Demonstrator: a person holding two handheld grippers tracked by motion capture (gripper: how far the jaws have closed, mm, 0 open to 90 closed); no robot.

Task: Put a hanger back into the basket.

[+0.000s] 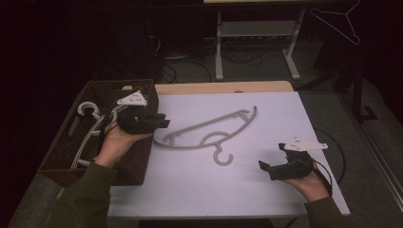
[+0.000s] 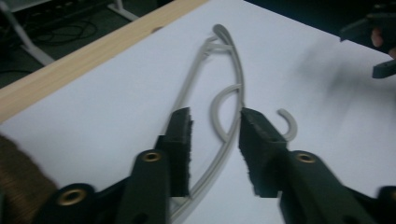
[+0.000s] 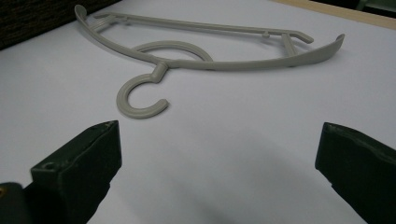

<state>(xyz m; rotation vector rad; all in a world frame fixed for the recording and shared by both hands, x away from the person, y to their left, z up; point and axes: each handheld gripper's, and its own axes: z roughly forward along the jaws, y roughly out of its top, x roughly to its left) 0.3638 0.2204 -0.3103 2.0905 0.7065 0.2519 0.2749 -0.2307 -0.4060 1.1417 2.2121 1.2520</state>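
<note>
Grey hanger (image 1: 209, 130) lies flat on the white table (image 1: 199, 185), roughly mid-table, hook (image 1: 222, 156) pointing toward my side.

My left gripper (image 1: 164, 121) is at the table's left edge, just past the rim of the brown wicker basket (image 1: 62, 156), aimed at the hanger's left end. In the left gripper view its jaws are partly open and straddle the hanger's (image 2: 219, 140) curved arm; the arm runs up through the gap between the fingers (image 2: 180, 144). Nothing is clamped as far as I can tell, though the picture is soft and I can't rule out the left finger brushing the plastic.

My right gripper (image 1: 268, 166) sits near the table's right front, well apart from the hanger. In the right gripper view its jaws are spread wide with bare table (image 3: 224, 158) between them and nothing held; the hanger (image 3: 210, 51) lies beyond, hook (image 3: 140, 100) nearest.

The basket holds more hangers (image 1: 88, 128), pale ones stacked loosely; I can't count them in this light. Another hanger (image 1: 340, 23) hangs at the top right, off the table.
</note>
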